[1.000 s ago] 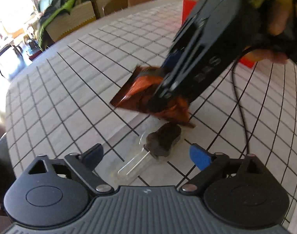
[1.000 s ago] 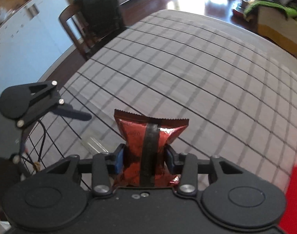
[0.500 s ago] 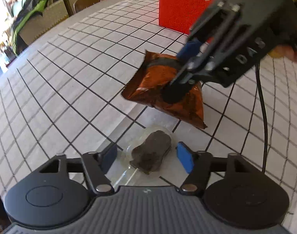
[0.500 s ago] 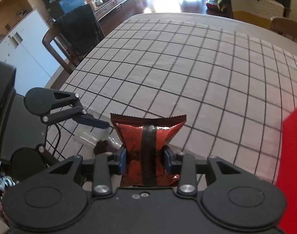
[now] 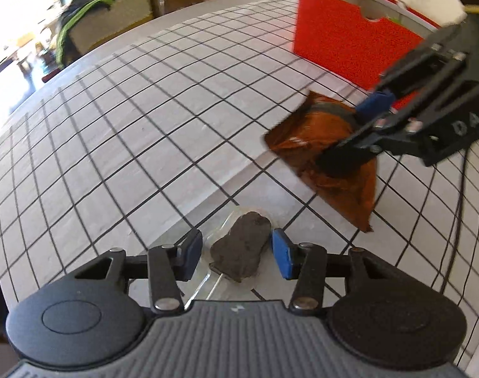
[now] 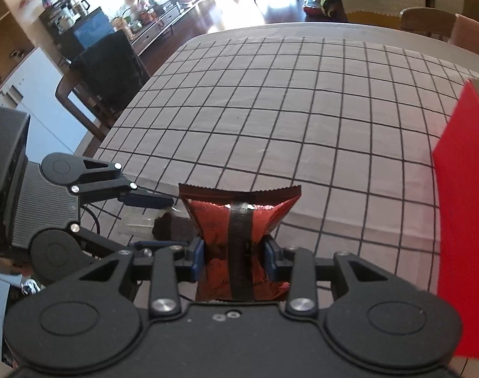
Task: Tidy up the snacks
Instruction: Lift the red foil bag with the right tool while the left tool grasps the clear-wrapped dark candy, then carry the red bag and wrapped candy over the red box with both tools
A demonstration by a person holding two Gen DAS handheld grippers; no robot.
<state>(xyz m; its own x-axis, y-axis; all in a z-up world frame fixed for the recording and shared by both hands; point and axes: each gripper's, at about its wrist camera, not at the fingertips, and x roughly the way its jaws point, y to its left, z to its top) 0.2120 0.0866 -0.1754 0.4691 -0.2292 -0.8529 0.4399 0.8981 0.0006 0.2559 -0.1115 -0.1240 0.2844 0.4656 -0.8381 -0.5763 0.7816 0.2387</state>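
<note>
Carried nearer the red box (image 5: 349, 44), the snack packet (image 6: 239, 230) stays clamped.

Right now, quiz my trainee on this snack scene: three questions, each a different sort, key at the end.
1. True or false: the right tongs are shut on the red snack packet.
2. Multiple choice: the chocolate treat in clear wrap lies (A) inside the red box, (B) on the checked tablecloth between the pads of the left tongs, (C) on a chair.
3. Fill in: the left tongs are ____.

Key: 1 true; 2 B; 3 open.
</note>
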